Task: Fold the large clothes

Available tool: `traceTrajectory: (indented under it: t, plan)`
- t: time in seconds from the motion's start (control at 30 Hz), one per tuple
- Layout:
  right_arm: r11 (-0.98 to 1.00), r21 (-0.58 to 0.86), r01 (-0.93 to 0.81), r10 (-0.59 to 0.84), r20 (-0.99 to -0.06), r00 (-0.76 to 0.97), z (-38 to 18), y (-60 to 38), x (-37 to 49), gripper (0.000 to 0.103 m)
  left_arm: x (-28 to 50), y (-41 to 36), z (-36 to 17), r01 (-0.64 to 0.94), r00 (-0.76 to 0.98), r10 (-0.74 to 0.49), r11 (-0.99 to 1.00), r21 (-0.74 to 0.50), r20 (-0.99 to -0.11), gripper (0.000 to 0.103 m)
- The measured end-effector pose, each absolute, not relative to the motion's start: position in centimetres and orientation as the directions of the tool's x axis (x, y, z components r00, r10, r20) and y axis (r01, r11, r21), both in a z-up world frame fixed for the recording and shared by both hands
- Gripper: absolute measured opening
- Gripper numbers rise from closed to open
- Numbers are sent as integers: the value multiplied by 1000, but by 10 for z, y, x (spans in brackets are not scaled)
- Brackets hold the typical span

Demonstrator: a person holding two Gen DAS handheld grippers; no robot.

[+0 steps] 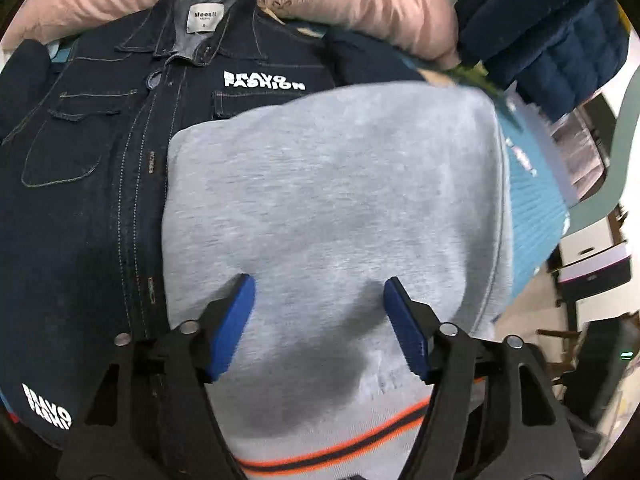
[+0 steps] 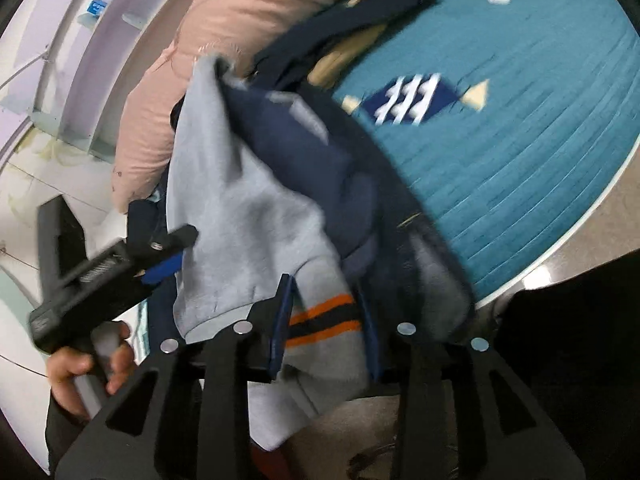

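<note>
The right gripper (image 2: 324, 328) is pinching the striped hem of the grey sweatshirt (image 1: 336, 208), which is lying over the denim jacket (image 1: 88, 128) on the bed (image 2: 520, 152); the left gripper (image 1: 320, 320), jaws spread, is hovering above. Best to keep the hem taut and fold evenly. Motion blur is hiding the sleeves and far edge.

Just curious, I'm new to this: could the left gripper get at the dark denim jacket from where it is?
Probably yes. The left gripper is open over the grey sweatshirt, and the denim jacket lies uncovered just beside it, with nothing between them. Only the jacket's right part is under the sweatshirt.
</note>
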State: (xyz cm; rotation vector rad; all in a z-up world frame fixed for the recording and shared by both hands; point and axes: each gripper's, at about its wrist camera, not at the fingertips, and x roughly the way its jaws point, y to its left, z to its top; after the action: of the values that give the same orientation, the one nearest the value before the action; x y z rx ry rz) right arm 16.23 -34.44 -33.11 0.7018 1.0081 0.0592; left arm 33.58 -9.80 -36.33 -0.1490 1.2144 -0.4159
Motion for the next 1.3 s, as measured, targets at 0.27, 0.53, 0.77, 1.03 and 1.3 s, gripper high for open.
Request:
traceTrajectory:
  t: [0.27, 0.53, 0.77, 1.03, 1.3]
  plan:
    - [814, 580, -33, 480, -639, 601, -284, -330, 164, 29, 338, -101, -362, 236, 282, -398, 911, -338, -873, 81]
    - [794, 589, 150, 476, -757, 447, -364, -338, 200, 6, 331, -84, -347, 223, 284, -513, 857, -464, -810, 83]
    - [813, 566, 135, 454, -762, 461, -357, -334, 196, 6, 295, -18, -361, 10, 300, -480, 865, -501, -824, 84]
    - [842, 524, 128, 415, -781, 467, -363, -326, 205, 6, 262, -33, -393, -35, 145, -565, 818, -575, -812, 83]
    - [836, 533, 129, 417, -771, 480, -362, -325, 201, 6, 252, -60, -410, -5, 66, -567, 823, -568, -821, 82]
